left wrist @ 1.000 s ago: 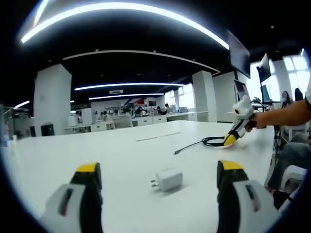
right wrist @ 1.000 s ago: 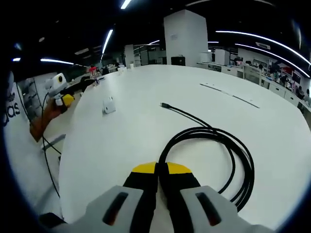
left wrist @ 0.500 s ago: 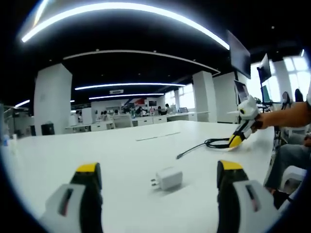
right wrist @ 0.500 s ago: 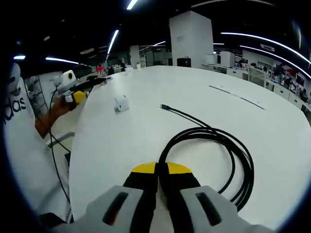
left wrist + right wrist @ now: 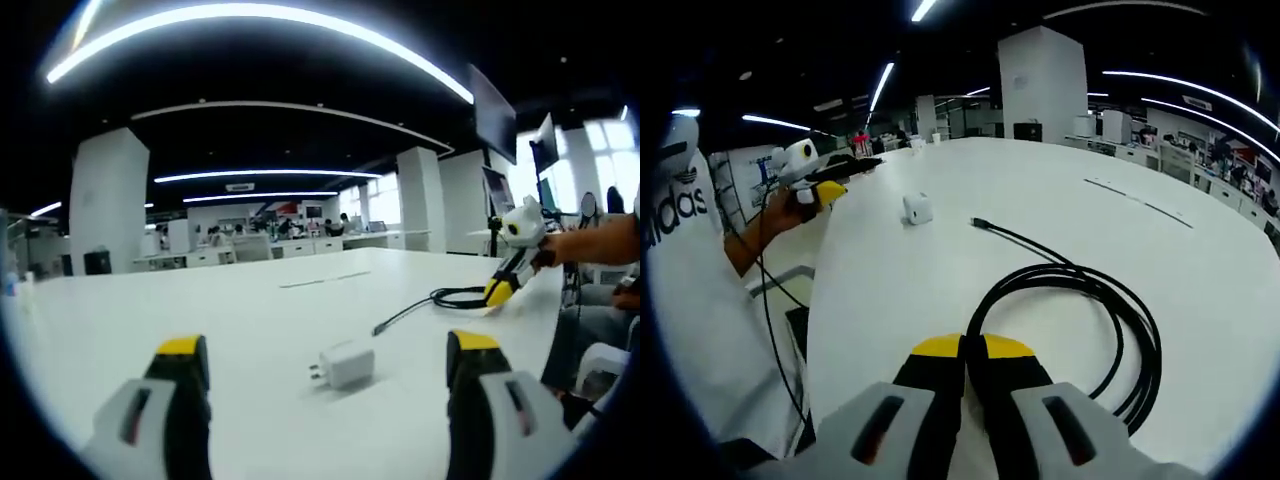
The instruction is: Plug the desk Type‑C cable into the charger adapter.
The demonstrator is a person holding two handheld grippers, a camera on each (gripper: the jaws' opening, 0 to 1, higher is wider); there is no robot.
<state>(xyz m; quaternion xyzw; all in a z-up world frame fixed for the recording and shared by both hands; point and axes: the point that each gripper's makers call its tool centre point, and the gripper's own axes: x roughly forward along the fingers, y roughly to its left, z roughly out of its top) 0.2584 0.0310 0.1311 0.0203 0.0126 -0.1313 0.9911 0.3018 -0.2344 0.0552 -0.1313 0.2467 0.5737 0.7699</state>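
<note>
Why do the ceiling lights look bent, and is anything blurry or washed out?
Left gripper view: the fisheye lens bows the ceiling lights into arcs, the windows glare white, and the charger is sharp. Right gripper view: the cable is crisp, the table edge curves, and the shirt at the rim is stretched.

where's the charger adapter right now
The white charger adapter lies on the white table, ahead of and between the left gripper's open jaws. In the right gripper view it sits far off, left of the black cable's free plug.
</note>
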